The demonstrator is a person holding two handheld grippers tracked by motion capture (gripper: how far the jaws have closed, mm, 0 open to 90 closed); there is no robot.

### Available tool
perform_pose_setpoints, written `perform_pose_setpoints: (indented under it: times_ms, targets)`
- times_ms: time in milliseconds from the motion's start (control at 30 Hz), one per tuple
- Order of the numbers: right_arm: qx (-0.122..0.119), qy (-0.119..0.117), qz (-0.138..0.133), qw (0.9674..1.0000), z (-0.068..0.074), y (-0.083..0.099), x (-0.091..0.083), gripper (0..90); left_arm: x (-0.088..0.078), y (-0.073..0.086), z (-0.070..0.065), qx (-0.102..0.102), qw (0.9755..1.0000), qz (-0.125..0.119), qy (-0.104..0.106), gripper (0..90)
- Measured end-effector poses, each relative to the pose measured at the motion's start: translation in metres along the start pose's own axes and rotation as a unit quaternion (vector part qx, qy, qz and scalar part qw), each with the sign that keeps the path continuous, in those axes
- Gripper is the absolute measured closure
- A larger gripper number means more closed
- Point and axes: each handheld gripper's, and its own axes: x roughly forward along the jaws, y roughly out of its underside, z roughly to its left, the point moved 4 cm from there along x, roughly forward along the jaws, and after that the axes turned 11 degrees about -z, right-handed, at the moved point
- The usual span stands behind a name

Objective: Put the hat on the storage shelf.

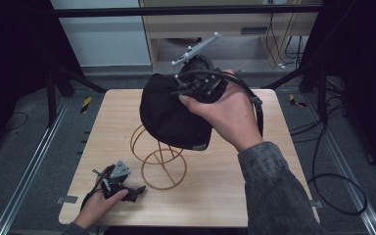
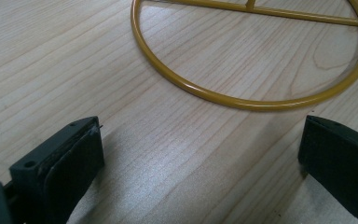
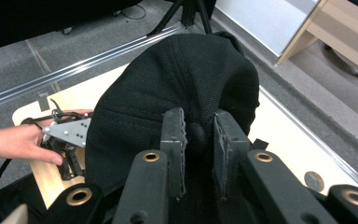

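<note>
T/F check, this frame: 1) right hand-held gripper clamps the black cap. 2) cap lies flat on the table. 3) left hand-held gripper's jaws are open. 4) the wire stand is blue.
1) True: the right hand-held gripper is shut on the black cap.
2) False: the cap is held up over the wire stand.
3) True: the left hand-held gripper is open, nothing between its jaws, above the table.
4) False: the stand is yellow.

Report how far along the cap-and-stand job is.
Done: the right gripper is shut on the black fabric cap, pinching its top button, and the cap hangs above the yellow wire stand. In hand: carrying the cap over the stand; whether it touches the wire is unclear. Left: probably seating and releasing it. The left gripper rests open on the wooden table beside the stand's base ring.
</note>
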Motion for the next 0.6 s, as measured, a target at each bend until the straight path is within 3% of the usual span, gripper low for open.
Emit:
perform_pose_setpoints:
  times_ms: [600]
  targets:
    - [0.003, -0.032, -0.002, 0.9995, 0.014, 0.0, 0.033, 76.3, 0.0, 0.0, 0.0, -0.001, 1.0, -0.002, -0.001, 0.0]
